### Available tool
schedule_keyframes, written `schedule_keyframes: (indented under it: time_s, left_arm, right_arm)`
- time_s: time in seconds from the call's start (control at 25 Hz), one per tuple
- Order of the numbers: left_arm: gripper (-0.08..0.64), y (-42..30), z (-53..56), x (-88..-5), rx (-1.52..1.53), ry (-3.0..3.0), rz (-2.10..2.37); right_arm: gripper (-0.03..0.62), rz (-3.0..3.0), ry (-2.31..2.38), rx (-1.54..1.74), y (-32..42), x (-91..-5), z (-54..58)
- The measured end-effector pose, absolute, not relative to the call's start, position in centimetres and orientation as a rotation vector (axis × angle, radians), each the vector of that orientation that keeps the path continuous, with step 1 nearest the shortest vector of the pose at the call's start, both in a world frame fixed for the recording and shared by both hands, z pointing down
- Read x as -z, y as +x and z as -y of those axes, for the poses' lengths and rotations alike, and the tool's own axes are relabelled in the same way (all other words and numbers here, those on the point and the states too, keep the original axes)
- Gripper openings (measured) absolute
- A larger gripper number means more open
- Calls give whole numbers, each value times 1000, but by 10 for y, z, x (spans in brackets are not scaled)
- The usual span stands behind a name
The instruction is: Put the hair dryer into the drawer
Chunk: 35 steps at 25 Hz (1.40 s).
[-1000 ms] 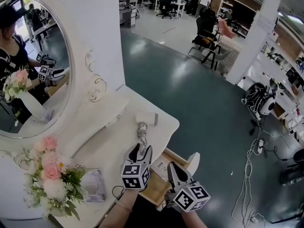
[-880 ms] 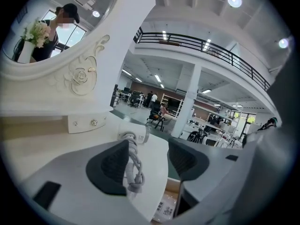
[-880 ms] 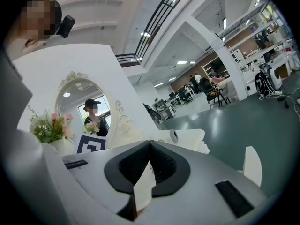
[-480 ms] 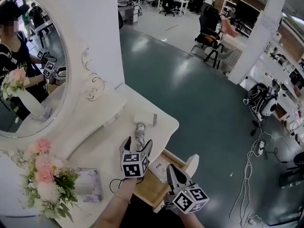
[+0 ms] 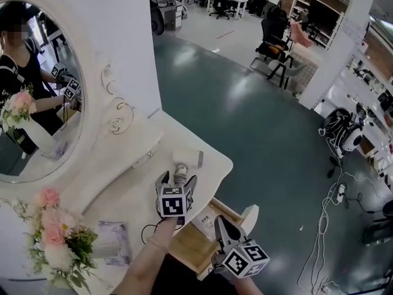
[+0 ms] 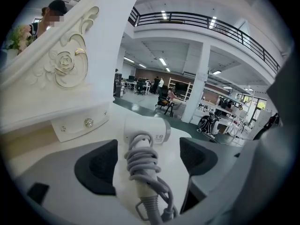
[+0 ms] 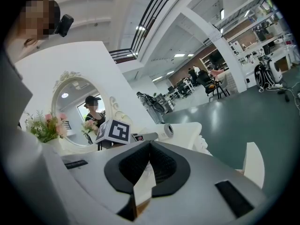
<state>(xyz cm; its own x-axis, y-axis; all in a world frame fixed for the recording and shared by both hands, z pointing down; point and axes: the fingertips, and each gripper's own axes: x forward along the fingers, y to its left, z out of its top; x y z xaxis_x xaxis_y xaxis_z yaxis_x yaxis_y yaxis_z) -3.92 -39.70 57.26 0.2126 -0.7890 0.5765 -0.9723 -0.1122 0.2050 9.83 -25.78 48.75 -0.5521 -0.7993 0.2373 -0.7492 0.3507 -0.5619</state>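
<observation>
Left gripper [image 5: 178, 180]: down low over the white table [image 5: 123, 195]. My fingers [image 6: 96, 165] stand wide apart, one pad on each side of the hair dryer [image 6: 145, 131]. The left gripper view shows a gap between each pad and the handle, so there's no contact on either side.

Hair dryer: white, lying flat on the table top near the front edge, just beside the open drawer [image 5: 249, 214]. Its barrel points away from me, towards the far end of the table. The grey cord [image 6: 140, 161] is coiled in several loops round the handle, with a loose end trailing back under my left gripper.

Right gripper [image 5: 221, 225]: fingers [image 7: 136, 165] pressed together, pad against pad. It hangs over the drawer, lower than and to the right of the left gripper.

Drawer: pulled out from under the table top, wooden floor showing, white front panel furthest out.

Round about: oval mirror [image 5: 37, 103] at the back left, pink flowers [image 5: 52, 238] below it, and a small knobbed trinket drawer [image 6: 86, 122] under the carved frame.
</observation>
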Motion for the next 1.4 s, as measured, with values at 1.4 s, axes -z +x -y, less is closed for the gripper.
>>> schedule_keyframes:
  time_s: [1.4]
  left_arm:
    - [386, -30, 425, -640, -694, 1743, 1474]
  right_arm:
    - [18, -2457, -1490, 1029, 106, -501, 272]
